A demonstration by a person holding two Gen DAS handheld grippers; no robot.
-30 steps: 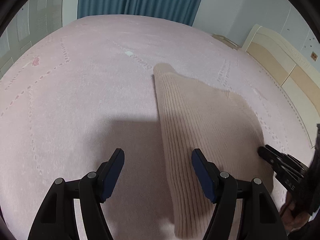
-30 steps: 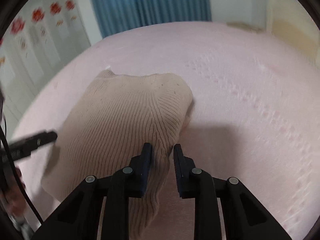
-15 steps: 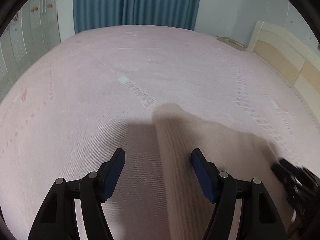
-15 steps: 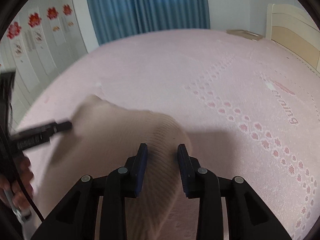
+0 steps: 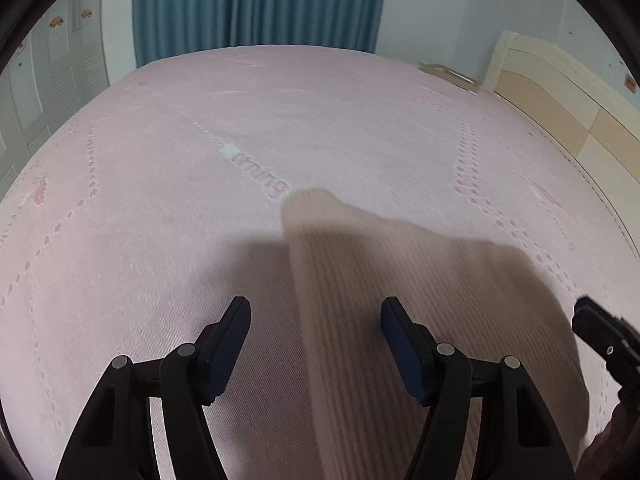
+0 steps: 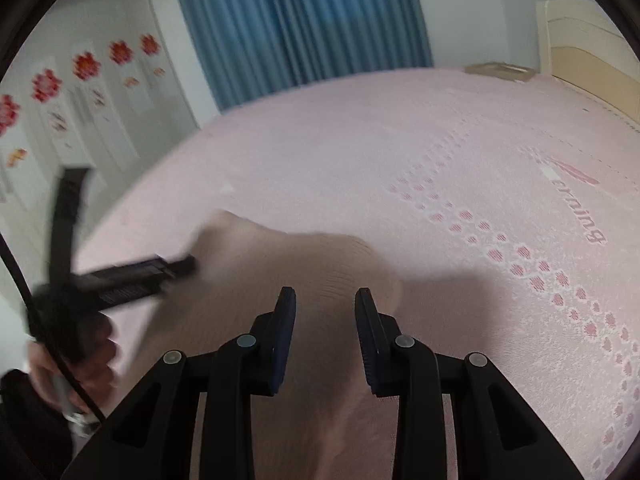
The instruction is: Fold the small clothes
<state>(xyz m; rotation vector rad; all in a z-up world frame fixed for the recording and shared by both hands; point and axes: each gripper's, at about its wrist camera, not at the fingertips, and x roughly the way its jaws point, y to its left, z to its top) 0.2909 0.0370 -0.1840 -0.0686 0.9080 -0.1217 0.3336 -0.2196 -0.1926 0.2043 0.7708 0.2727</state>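
Knit [image 5: 420,300] lies on the bed [image 5: 160,200] — left claw [image 5: 316,344] apart, right claw [image 6: 326,336] just widened, both empty over it.

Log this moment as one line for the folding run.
garment: beige ribbed knit on pink bedspread | left tongs: open | right tongs: just opened, pads clear of knit

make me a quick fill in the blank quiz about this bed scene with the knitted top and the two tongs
1. The ribbed knitted top is ____ in colour.
2. It lies on a ____ bedspread.
3. The curtain behind the bed is ____.
4. The left tongs stand open, and the right tongs have just been opening, with ____ gripped between them.

Missing words: beige; pink; blue; nothing
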